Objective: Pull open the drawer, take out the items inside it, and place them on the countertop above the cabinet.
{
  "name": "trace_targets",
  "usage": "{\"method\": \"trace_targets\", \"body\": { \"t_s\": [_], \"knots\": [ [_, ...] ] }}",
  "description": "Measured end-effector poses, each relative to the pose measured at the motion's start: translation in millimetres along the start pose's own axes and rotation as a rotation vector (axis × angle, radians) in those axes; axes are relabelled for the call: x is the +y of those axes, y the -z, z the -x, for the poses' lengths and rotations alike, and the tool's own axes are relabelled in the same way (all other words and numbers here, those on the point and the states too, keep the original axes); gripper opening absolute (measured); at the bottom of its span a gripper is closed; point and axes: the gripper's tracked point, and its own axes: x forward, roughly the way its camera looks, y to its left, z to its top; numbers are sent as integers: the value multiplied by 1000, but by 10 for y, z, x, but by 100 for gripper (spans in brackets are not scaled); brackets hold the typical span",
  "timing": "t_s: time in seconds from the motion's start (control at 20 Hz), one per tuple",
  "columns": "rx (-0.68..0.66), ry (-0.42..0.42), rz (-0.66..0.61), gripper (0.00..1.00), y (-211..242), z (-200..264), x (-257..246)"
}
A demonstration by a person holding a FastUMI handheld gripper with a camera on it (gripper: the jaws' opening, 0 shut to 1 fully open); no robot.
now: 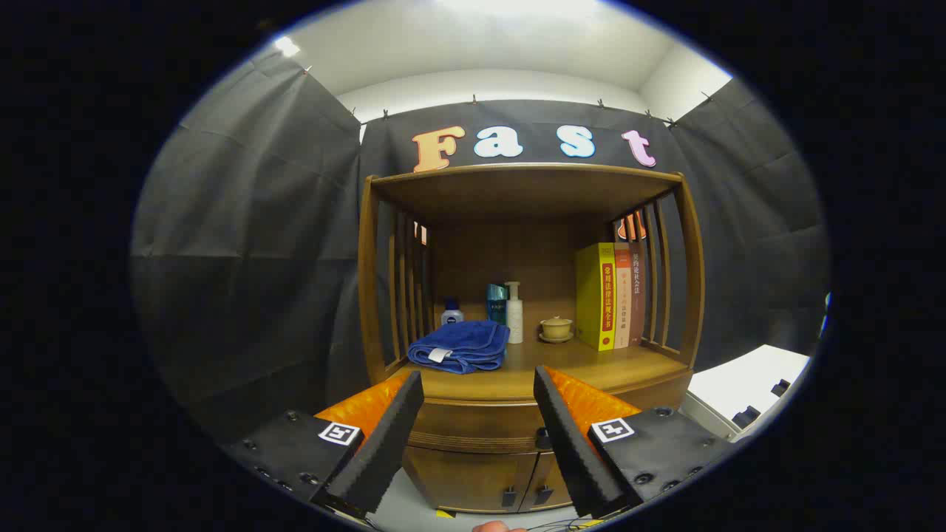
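My tongs (479, 414) stood wide open and held nothing, well back from the wooden cabinet (528, 310) and pointed squarely at its front. The drawer (480, 427) lay straight ahead and slightly below the tips, framed in the gap between the two fingers, directly under the counter (584, 366). Its long axis ran crosswise to my line of approach, so I judged the pull would have to come straight back toward me. It looked fully closed, and I could not see what was inside. I could make out no clear handle on its front; a small dark shape just beside the right finger may have been one, but it was too hidden to tell. Below the drawer were two cabinet doors (484, 480). On the counter lay a folded blue towel (460, 346), with a small white bottle (451, 313), a teal bottle (497, 303) and a white pump bottle (514, 313) behind it, a small lidded cup (556, 328) further right, and a yellow book (597, 295) upright with two others. The spines carried Chinese characters too small for me to read reliably; the bottle labels were likewise illegible.
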Motion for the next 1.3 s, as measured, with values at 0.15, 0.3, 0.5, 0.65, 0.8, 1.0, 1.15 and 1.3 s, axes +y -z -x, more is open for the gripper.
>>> {"method": "trace_targets", "body": {
  "t_s": [0.15, 0.3, 0.5, 0.65, 0.8, 1.0, 1.15, 1.3],
  "knots": [
    [-29, 57, -12, 98, -97, 85, -256],
    [-53, 96, -15, 99, -208, 158, -435],
    [-67, 107, 17, 100, -291, 201, -447],
    [-79, 115, 49, 99, -347, 221, -453],
    [-71, 136, 57, 99, -340, 240, -506],
    [-66, 141, 27, 99, -228, 208, -561],
    [-60, 138, 46, 99, -144, 154, -543],
    [-45, 123, 33, 99, -82, 143, -483]
  ]
}}
